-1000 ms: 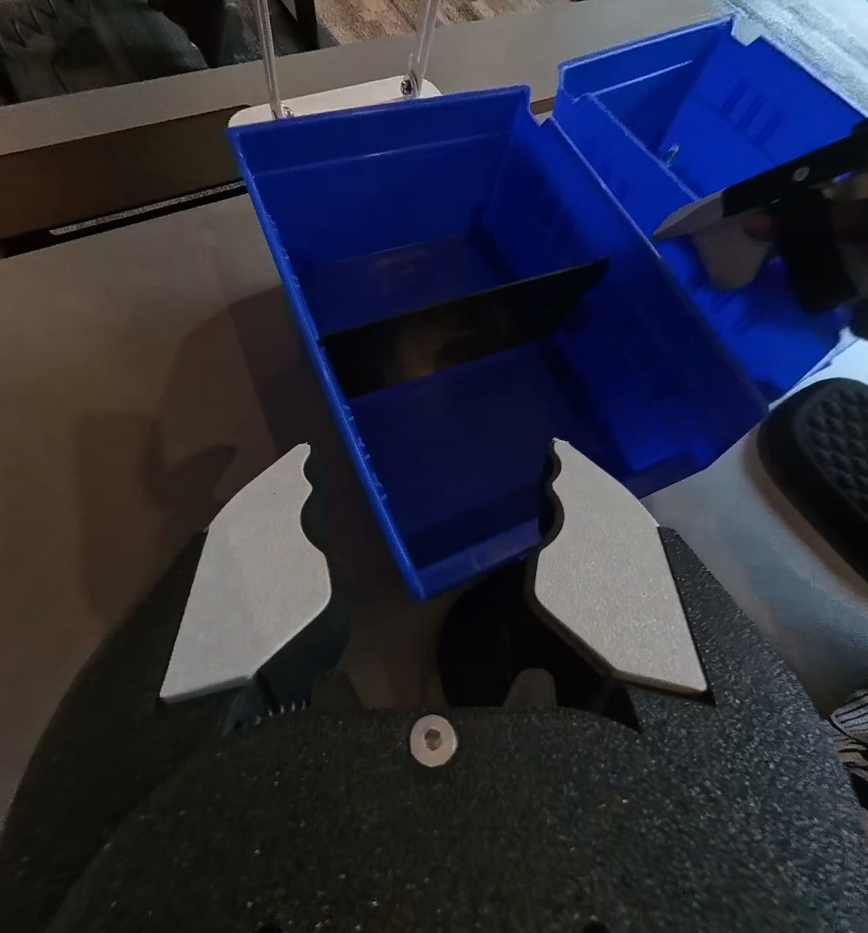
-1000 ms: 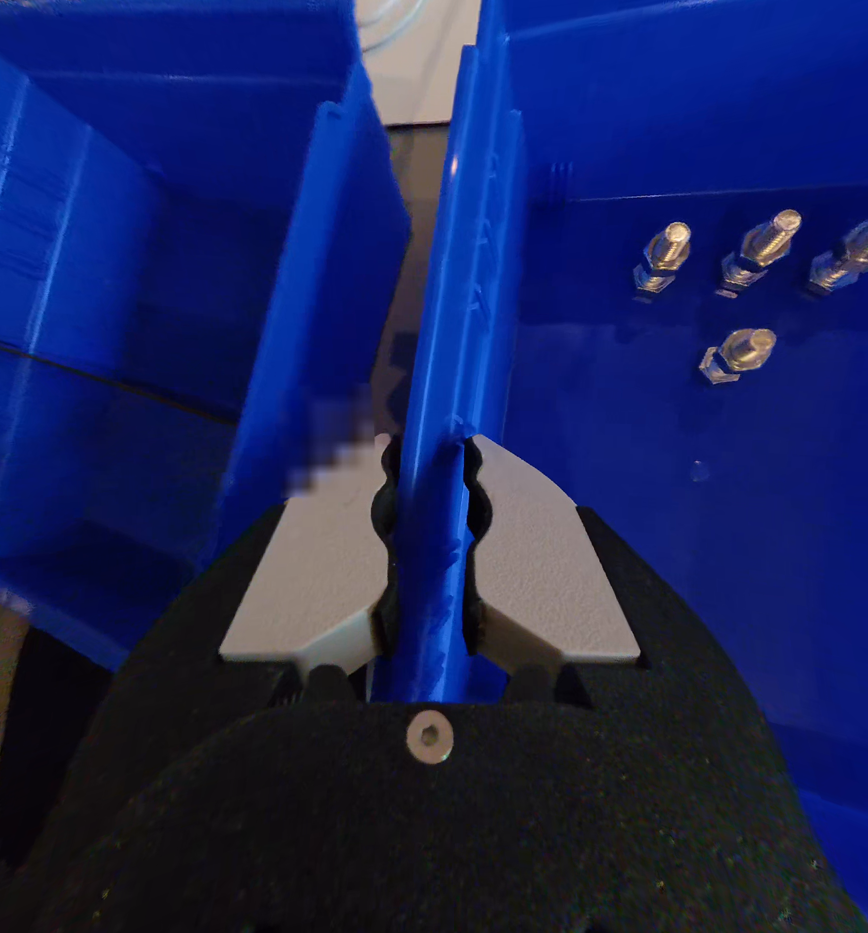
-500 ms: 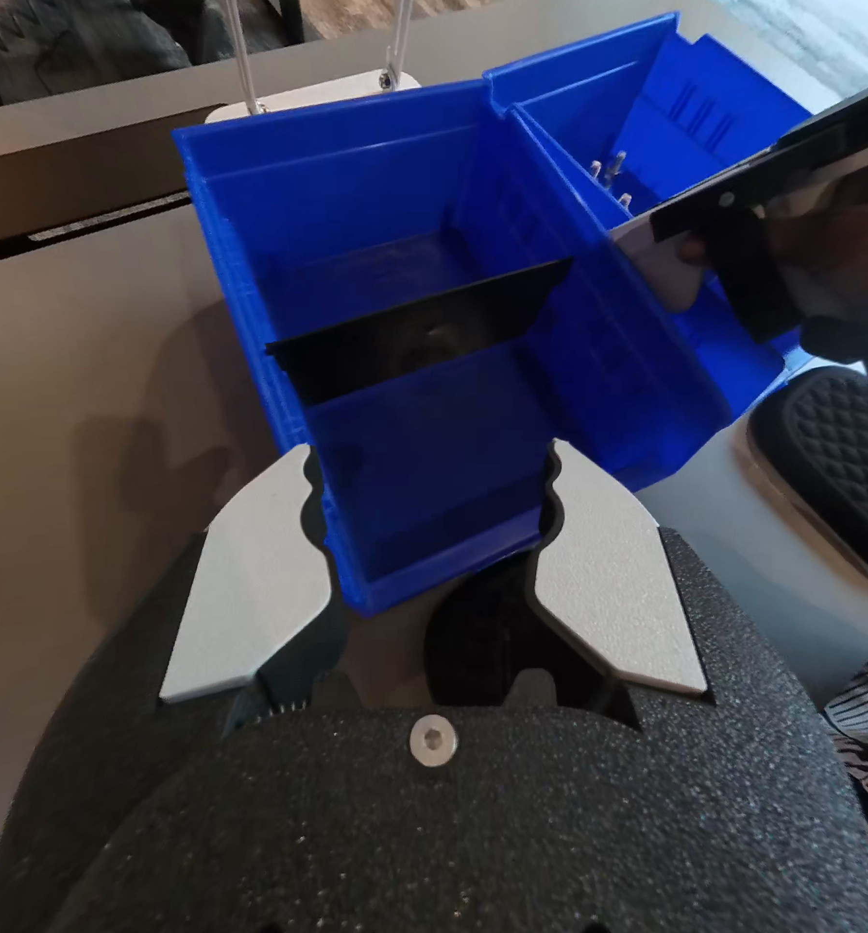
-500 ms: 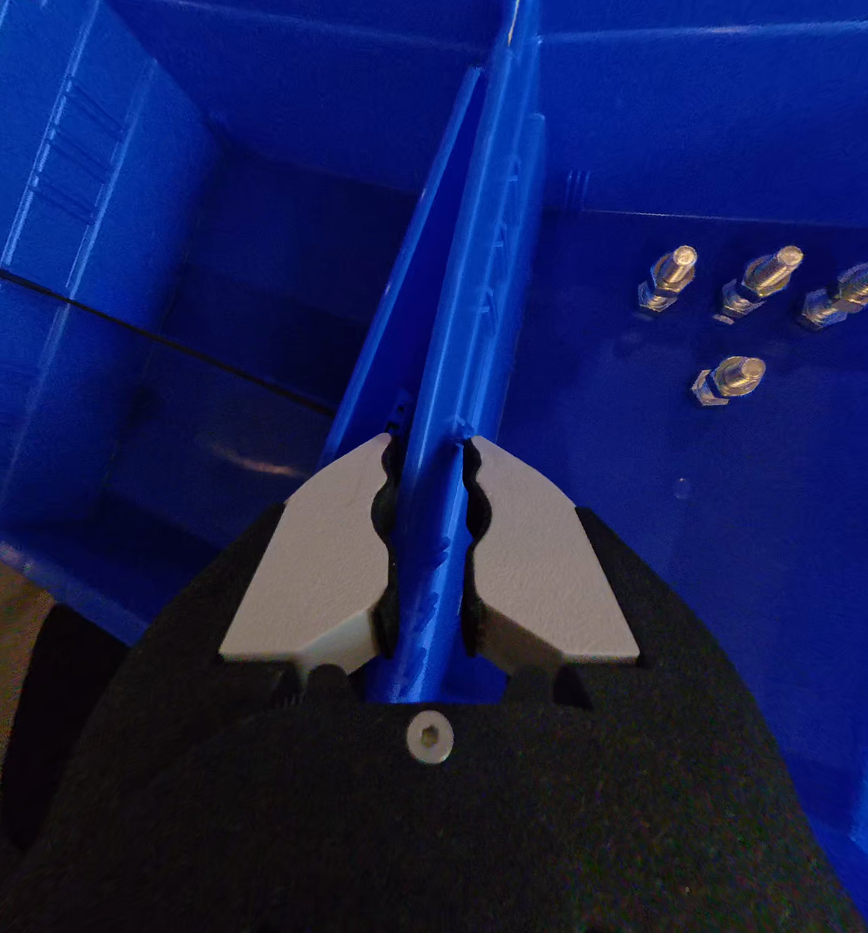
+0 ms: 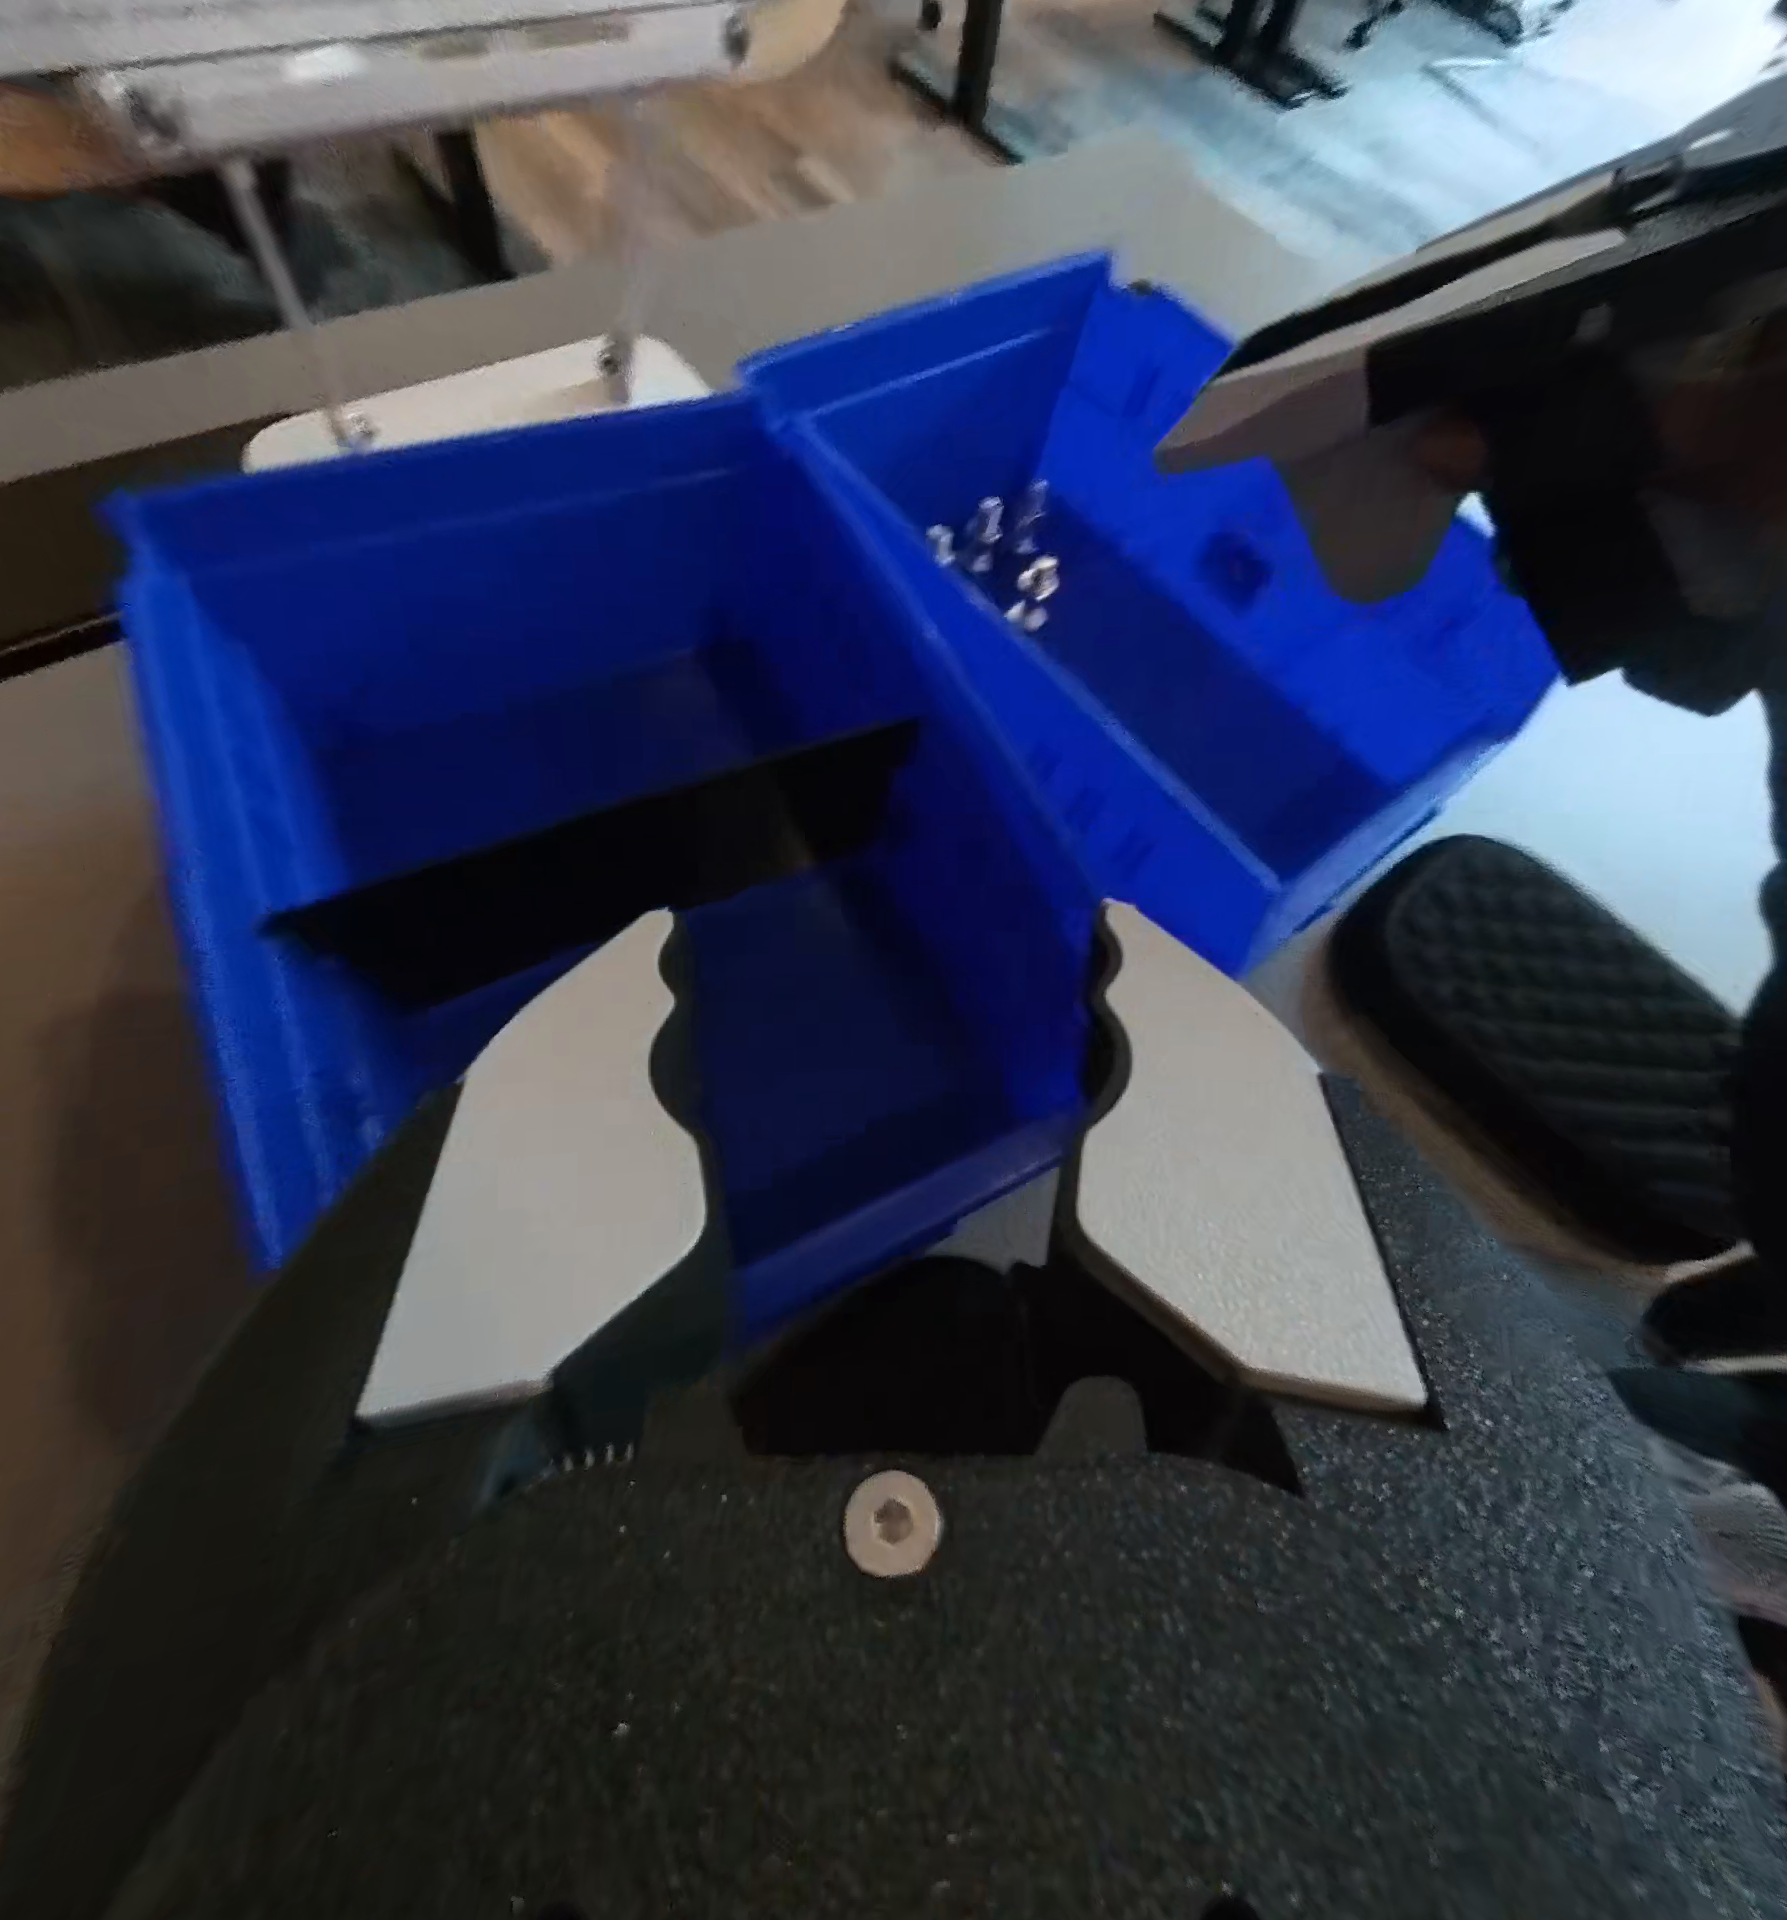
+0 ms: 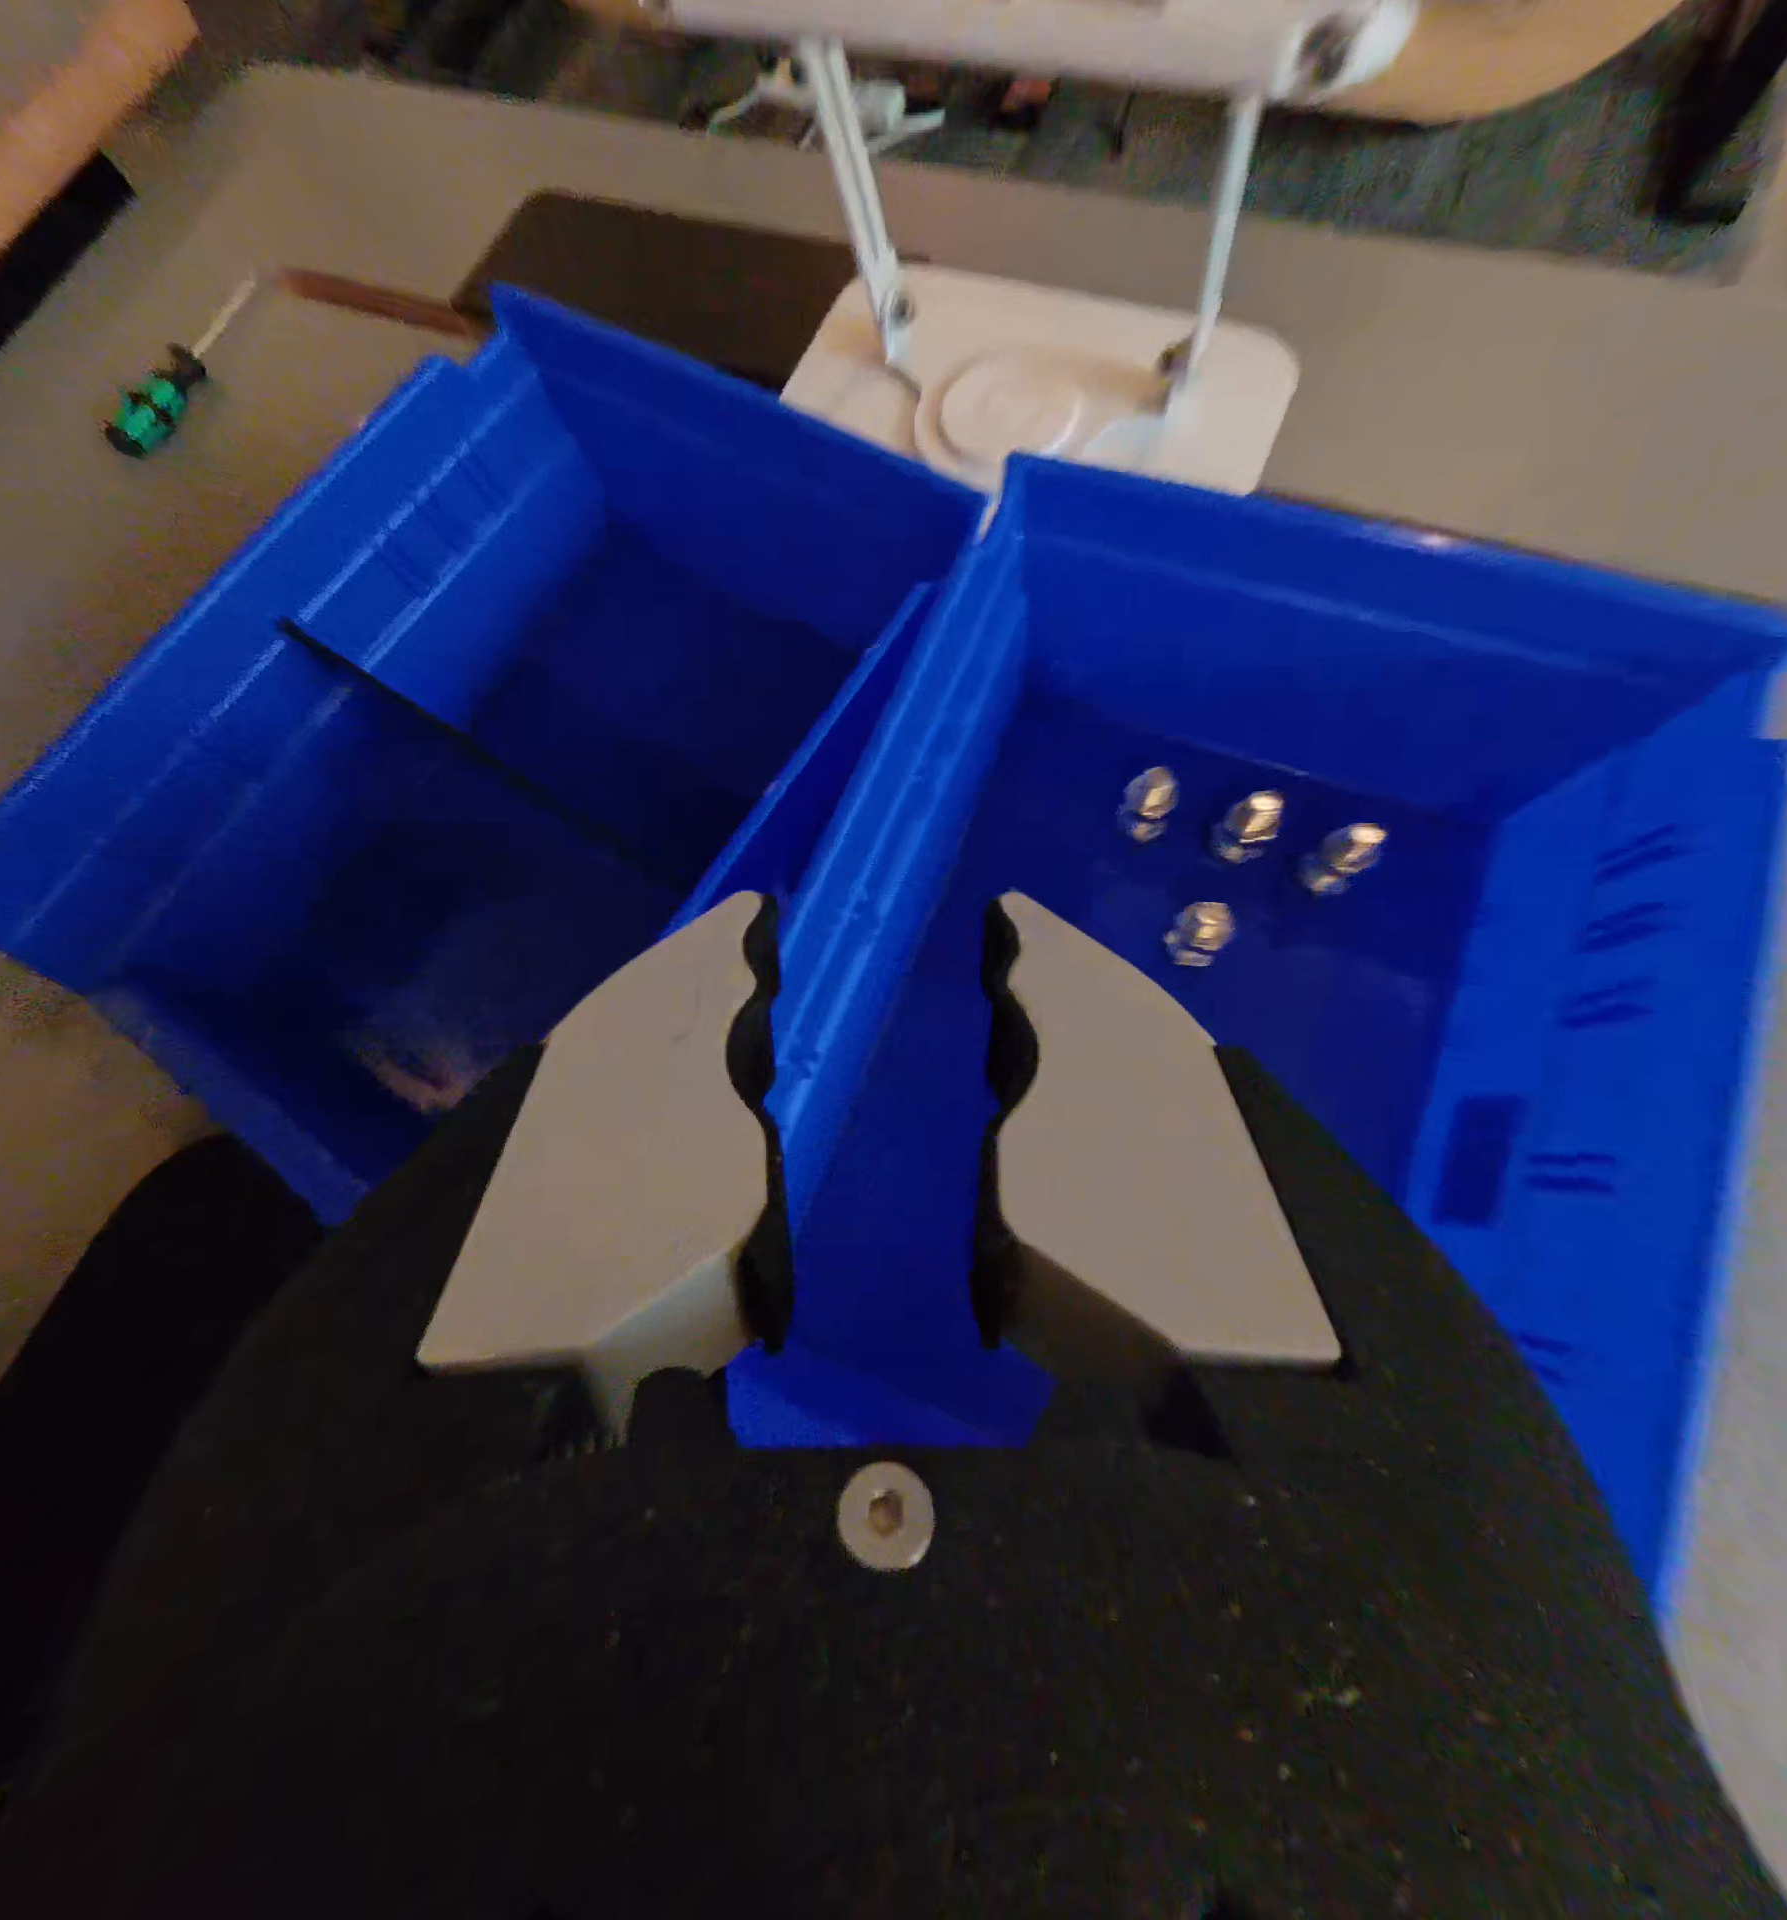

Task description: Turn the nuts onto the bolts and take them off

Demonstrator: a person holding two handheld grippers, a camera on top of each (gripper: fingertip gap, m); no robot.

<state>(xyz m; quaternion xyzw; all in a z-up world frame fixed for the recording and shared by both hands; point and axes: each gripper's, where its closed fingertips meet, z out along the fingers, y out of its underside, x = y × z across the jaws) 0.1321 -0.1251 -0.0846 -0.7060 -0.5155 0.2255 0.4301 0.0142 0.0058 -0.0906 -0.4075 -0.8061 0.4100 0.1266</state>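
Observation:
Two blue bins stand side by side on the table. The left bin (image 5: 245, 935) (image 6: 245, 665) has a black divider (image 5: 608, 883) (image 6: 473, 748). The right bin (image 5: 1232, 831) (image 6: 1595, 1039) holds several silver bolts with nuts (image 6: 1247, 826) (image 5: 1003, 561) on its floor. My left gripper (image 5: 884, 997) is open and empty, above the near end of the left bin. My right gripper (image 6: 873, 966) is open above the right bin's left wall, raised off it. It also shows in the left wrist view (image 5: 1284, 416), above the right bin.
A white lamp base (image 6: 1045, 405) (image 5: 453, 416) stands just behind the bins. A green and black screwdriver (image 6: 156, 400) lies at the far left. A black textured pad (image 5: 1533, 1039) lies right of the bins near the table's edge.
My right gripper has let go of the right bin's wall, opened a little and lifted away. The bins now stand together. My left gripper moved forward over the left bin.

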